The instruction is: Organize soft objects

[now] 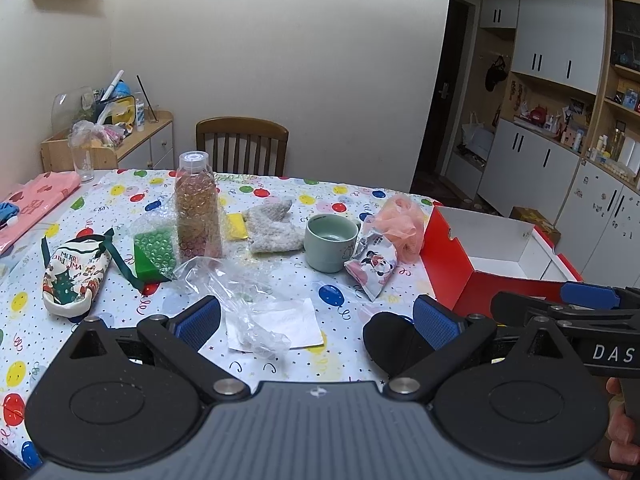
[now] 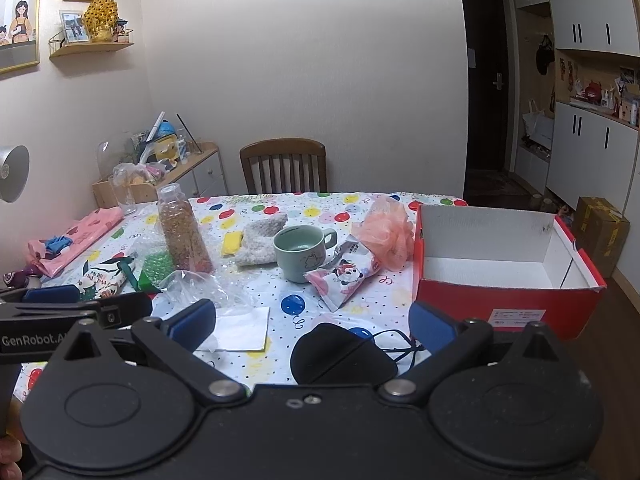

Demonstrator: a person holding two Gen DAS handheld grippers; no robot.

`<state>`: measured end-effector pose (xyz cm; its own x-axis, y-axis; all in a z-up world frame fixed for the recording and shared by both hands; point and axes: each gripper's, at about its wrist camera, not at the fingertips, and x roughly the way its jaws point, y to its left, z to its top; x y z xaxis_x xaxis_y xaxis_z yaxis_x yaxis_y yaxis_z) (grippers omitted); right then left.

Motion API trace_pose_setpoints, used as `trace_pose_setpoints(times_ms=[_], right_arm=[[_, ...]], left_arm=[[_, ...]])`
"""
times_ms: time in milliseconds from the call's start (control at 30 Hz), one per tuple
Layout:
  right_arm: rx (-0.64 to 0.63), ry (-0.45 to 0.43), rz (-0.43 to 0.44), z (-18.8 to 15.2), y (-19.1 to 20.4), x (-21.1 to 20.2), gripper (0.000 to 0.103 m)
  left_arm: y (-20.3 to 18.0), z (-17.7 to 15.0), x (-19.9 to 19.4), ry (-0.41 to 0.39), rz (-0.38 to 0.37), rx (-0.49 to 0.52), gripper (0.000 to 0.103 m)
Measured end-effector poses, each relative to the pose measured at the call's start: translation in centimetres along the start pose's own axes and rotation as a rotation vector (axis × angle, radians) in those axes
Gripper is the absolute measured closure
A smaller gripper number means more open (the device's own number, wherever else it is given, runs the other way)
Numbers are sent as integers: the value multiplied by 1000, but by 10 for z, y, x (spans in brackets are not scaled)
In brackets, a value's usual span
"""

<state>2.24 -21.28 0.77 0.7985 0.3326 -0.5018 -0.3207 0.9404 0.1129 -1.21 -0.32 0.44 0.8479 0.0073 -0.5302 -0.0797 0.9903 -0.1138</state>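
Since the open red cardboard box (image 2: 506,276) waits at the table's right edge as the likely bin, I hold both grippers, left (image 1: 318,316) and right (image 2: 312,320), spread and empty above the near edge, over the black fabric face mask (image 2: 340,354), with the pink mesh bath pouf (image 2: 390,236) beside the box.

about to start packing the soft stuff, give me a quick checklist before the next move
1. Left gripper open, holding nothing: ok.
2. Right gripper open, holding nothing: ok.
3. Red cardboard box with white inside open-topped, nothing seen inside: ok.
4. Black fabric face mask lies flat near the right gripper, unobstructed: ok.
5. Mask's black ear loop free of the gripper: cannot tell.
6. Pink mesh bath pouf beside the pale green ceramic mug, touching or apart: cannot tell.
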Motion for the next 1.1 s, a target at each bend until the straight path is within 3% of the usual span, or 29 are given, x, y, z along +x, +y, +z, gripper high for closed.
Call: trace_pose_setpoints(times_ms=[1100], right_arm=[[-8, -10, 27, -1, 6, -4, 2]], left_arm=[[3, 1, -11, -6, 12, -40, 0]])
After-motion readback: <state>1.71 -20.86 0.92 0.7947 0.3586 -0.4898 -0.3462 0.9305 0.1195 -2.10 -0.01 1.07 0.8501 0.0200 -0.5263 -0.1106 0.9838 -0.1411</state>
